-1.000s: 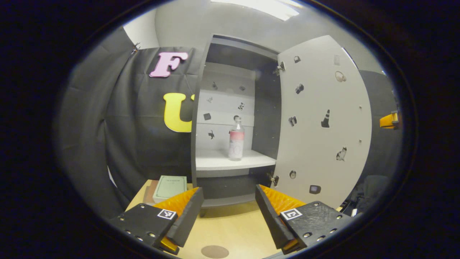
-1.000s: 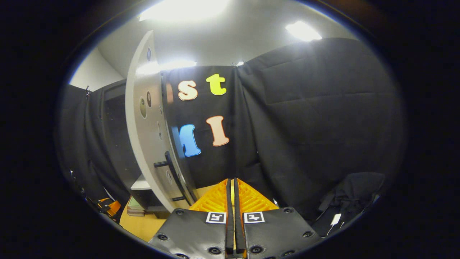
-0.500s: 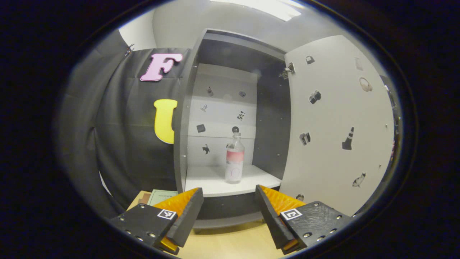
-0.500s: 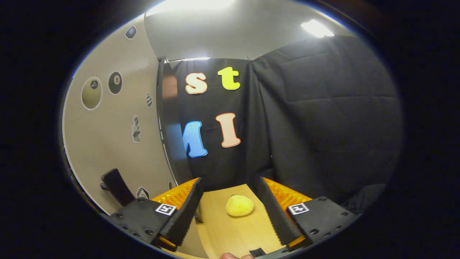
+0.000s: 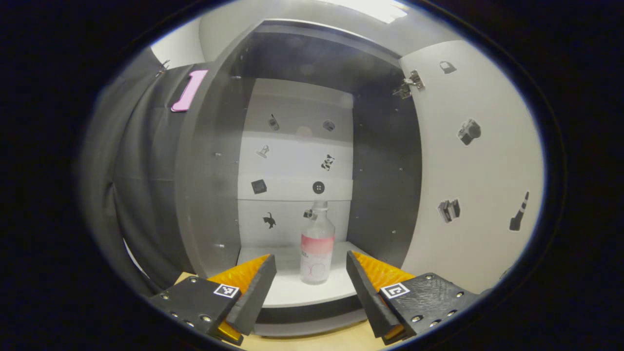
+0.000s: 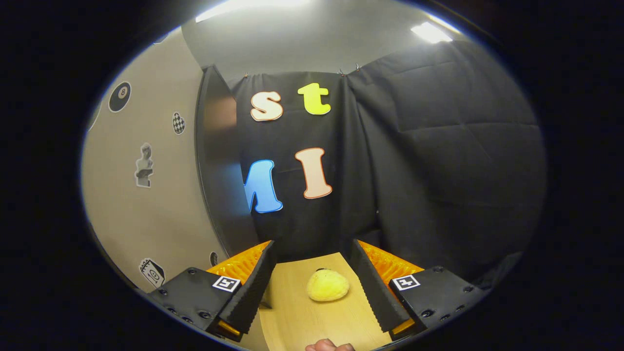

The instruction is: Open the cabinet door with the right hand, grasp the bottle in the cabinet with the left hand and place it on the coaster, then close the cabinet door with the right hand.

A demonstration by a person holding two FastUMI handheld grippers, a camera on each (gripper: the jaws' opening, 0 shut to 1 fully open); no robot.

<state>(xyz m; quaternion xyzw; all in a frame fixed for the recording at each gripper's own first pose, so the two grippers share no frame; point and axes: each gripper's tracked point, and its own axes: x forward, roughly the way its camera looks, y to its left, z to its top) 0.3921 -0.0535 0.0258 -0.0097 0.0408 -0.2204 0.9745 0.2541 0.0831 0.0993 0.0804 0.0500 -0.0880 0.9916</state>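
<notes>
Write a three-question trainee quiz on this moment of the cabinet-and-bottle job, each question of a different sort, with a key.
1. True or false: the cabinet door stands open.
2. Multiple choice: the bottle is (A) lying on the table, (B) upright on the cabinet shelf, (C) clamped by the left gripper.
3. Fill in: in the right gripper view, the yellow object on the wooden table lies ahead of the right gripper, whose jaws are ____.

Key: 1 true; 2 B; 3 open.
</notes>
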